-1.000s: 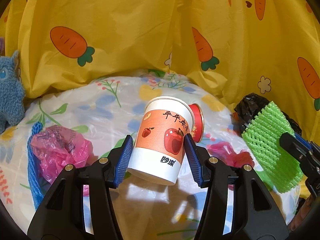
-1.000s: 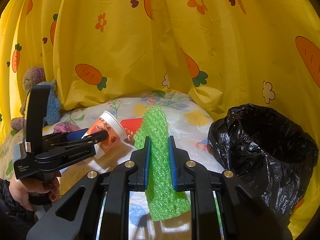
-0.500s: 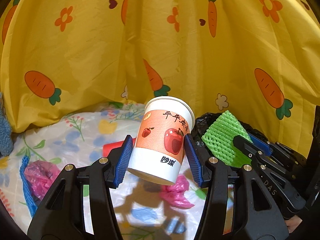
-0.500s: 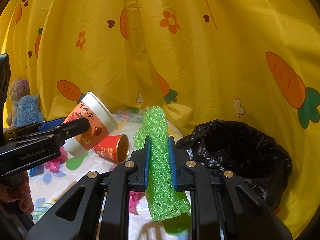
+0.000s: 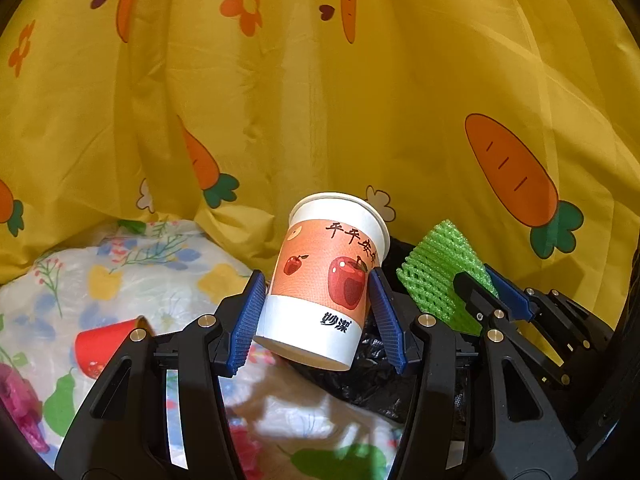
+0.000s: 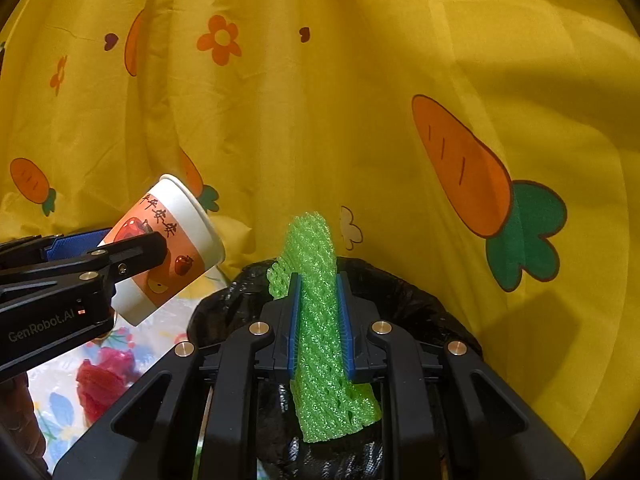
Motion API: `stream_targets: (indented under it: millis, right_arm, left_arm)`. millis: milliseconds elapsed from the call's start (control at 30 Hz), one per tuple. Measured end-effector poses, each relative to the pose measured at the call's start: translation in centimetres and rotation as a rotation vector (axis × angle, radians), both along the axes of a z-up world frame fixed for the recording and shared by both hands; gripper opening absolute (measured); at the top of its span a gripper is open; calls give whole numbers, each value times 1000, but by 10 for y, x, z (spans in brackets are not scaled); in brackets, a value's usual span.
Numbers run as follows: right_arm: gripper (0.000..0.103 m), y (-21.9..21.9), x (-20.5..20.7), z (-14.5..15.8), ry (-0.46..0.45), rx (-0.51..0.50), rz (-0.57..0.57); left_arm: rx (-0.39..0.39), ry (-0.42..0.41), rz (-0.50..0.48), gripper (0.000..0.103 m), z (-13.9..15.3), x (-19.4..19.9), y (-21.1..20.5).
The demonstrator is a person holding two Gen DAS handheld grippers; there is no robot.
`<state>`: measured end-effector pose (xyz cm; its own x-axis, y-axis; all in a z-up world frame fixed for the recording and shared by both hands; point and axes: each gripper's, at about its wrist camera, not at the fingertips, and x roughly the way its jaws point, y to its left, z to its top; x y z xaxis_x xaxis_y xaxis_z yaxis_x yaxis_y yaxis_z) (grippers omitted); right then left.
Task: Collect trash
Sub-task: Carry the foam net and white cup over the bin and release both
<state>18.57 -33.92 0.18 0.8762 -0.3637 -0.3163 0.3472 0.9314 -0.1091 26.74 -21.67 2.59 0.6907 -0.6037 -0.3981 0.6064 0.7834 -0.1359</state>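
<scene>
The left gripper (image 5: 318, 312) points slightly downward, its blue pads (image 5: 249, 322) about half open and pressed on either side of one paper cup (image 5: 326, 280). The cup sits between the fingers, tilted a little, rim up and away from the camera, with the black bag (image 5: 360, 376) showing just below and beyond its base.

The right gripper (image 6: 319, 320) also tips slightly down, its fingers nearly closed and squeezing one green foam net (image 6: 320, 320). The net stands upright between the pads, sticking out above the fingertips and hanging below them, right over the open mouth of the bag (image 6: 400, 292).

The two grippers are side by side; in the right wrist view the cup (image 6: 168, 248) lies to the left of the net.

On the floral cloth (image 5: 120, 280) left of the left fingers lie one red cup (image 5: 106, 346) on its side and pink plastic scraps (image 5: 18, 404); how many scraps I cannot tell. A yellow carrot-print curtain (image 5: 320, 100) hangs behind.
</scene>
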Motion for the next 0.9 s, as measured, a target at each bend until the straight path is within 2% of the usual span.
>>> stream_targets:
  millis: [300, 467, 600, 767, 833, 900]
  right_arm:
    - [18, -27, 13, -13, 20, 15, -46]
    - [18, -37, 21, -19, 46, 8, -71]
    - [19, -42, 26, -22, 50, -8, -78]
    - [28, -50, 29, -27, 57, -7, -90]
    - [36, -51, 31, -28, 59, -8, -94]
    - [43, -52, 29, -29, 52, -8, -100]
  left_arm:
    - [4, 32, -68, 53, -19, 23, -47]
    - [-34, 79, -95, 53, -27, 35, -58]
    - [-43, 83, -130, 54, -28, 38, -67]
    - [-55, 128, -165, 56, -35, 47, -75]
    - [-68, 142, -174, 58, -37, 50, -75]
    - [-76, 155, -166, 70, -39, 52, -72]
